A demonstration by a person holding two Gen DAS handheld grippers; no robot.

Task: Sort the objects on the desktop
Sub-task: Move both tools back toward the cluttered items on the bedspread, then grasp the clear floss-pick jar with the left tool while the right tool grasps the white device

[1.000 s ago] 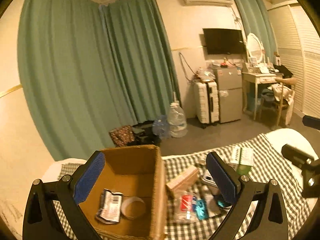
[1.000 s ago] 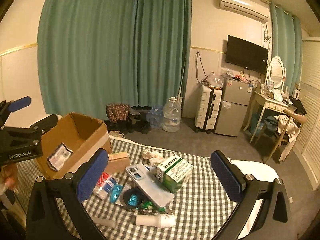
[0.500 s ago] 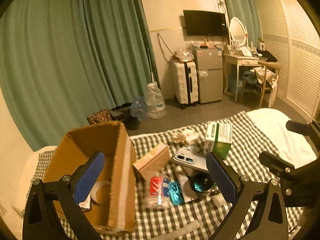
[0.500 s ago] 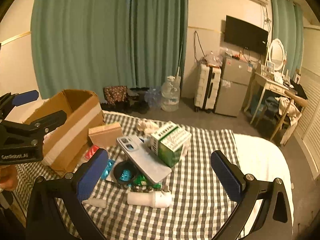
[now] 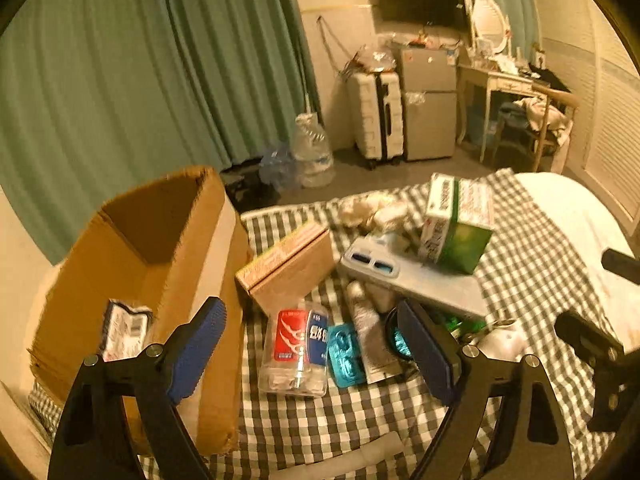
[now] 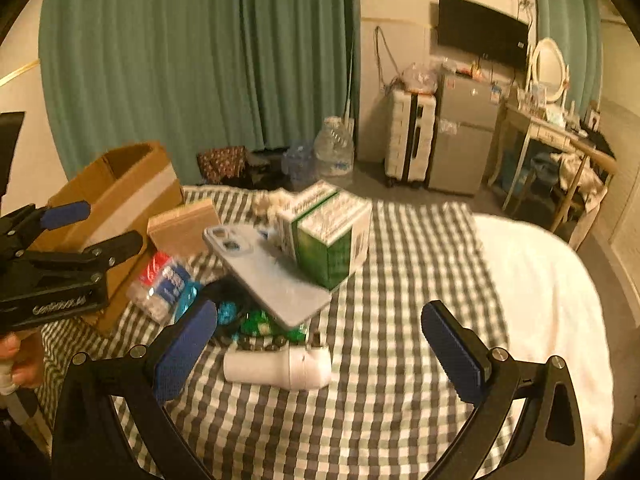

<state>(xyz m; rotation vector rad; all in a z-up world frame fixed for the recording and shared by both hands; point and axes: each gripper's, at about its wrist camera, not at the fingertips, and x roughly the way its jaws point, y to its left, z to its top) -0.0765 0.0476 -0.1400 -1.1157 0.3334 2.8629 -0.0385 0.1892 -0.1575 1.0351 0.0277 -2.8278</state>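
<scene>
My left gripper [image 5: 312,344] hovers over a clear packet with a red and blue label [image 5: 296,348]; its jaws are closing, with the packet below them and untouched. To its left an open cardboard box [image 5: 160,264] holds a white packet [image 5: 124,328]. A small brown carton [image 5: 288,272], a grey phone [image 5: 412,280] and a green and white box [image 5: 456,224] lie in the pile. My right gripper [image 6: 320,344] is open above a white bottle [image 6: 276,366] lying on its side, below the phone [image 6: 264,272].
Everything rests on a checked cloth [image 6: 380,400] spread over a white bed [image 6: 540,300]. A teal blister pack [image 5: 346,354] lies beside the packet. A hand [image 6: 20,360] holds the left gripper at the left edge. Beyond are curtains, a suitcase, a fridge and a dressing table.
Both grippers have come down and tilted toward the pile, which now looks larger. The left view swung from the cardboard box to the packet. The left jaws stand a little narrower.
</scene>
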